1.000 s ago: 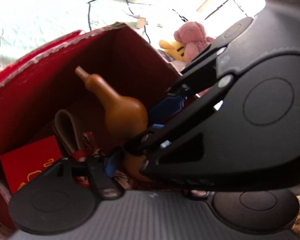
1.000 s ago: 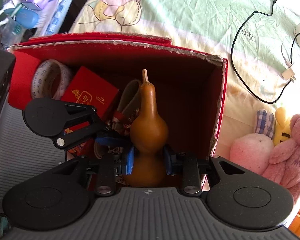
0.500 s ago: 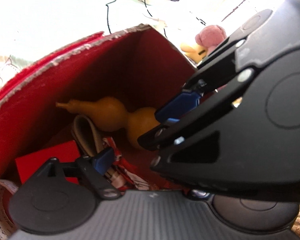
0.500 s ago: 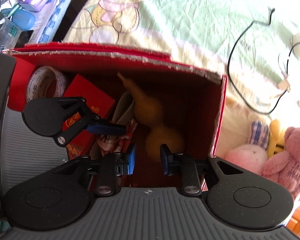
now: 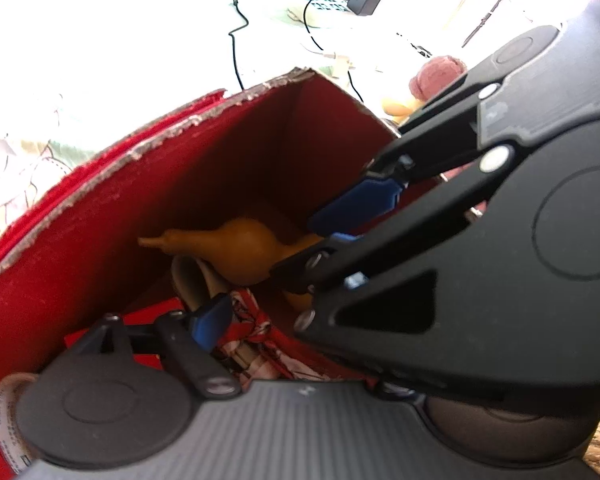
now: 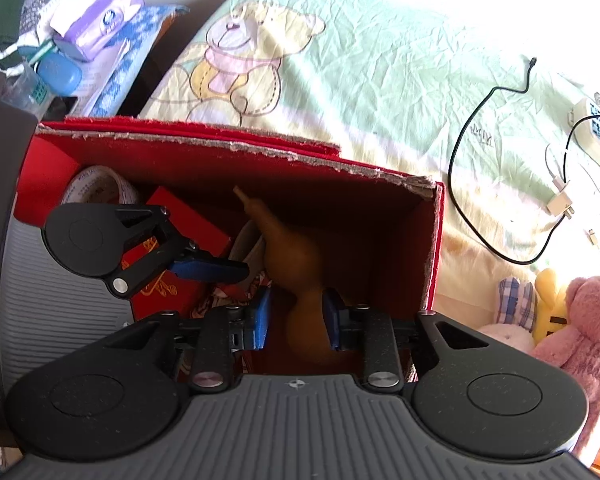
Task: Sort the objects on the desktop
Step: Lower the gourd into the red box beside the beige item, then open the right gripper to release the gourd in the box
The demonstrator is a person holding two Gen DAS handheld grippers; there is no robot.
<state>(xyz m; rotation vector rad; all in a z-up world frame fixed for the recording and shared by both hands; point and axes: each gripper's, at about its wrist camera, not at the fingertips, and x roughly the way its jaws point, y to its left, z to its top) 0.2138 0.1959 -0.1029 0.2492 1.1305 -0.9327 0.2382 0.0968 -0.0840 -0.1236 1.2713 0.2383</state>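
Observation:
A brown gourd [image 6: 292, 264] lies tilted inside the red cardboard box [image 6: 236, 146], its stem pointing to the far left corner. My right gripper [image 6: 296, 320] hovers just above its fat end, open, with the blue pads on either side and not touching it. In the left wrist view the gourd [image 5: 244, 252] rests on a beige strap and a patterned cloth [image 5: 260, 332]. My left gripper [image 5: 292, 320] is low in the box [image 5: 172, 128] and open, holding nothing. One of its fingers [image 5: 212, 320] shows; the other is hidden behind the right gripper's body [image 5: 500, 260].
The box also holds a tape roll [image 6: 96, 184] and a red packet [image 6: 180, 216]. The box sits on a bedsheet with a black cable [image 6: 460, 184] and a power strip [image 6: 596, 128]. Plush toys [image 6: 580, 320] lie to the right, and a tissue pack [image 6: 100, 20] at the far left.
My right gripper was shut on the upright gourd a second ago. It opened, and the gourd tipped over and now lies in the box. The left gripper barely moved.

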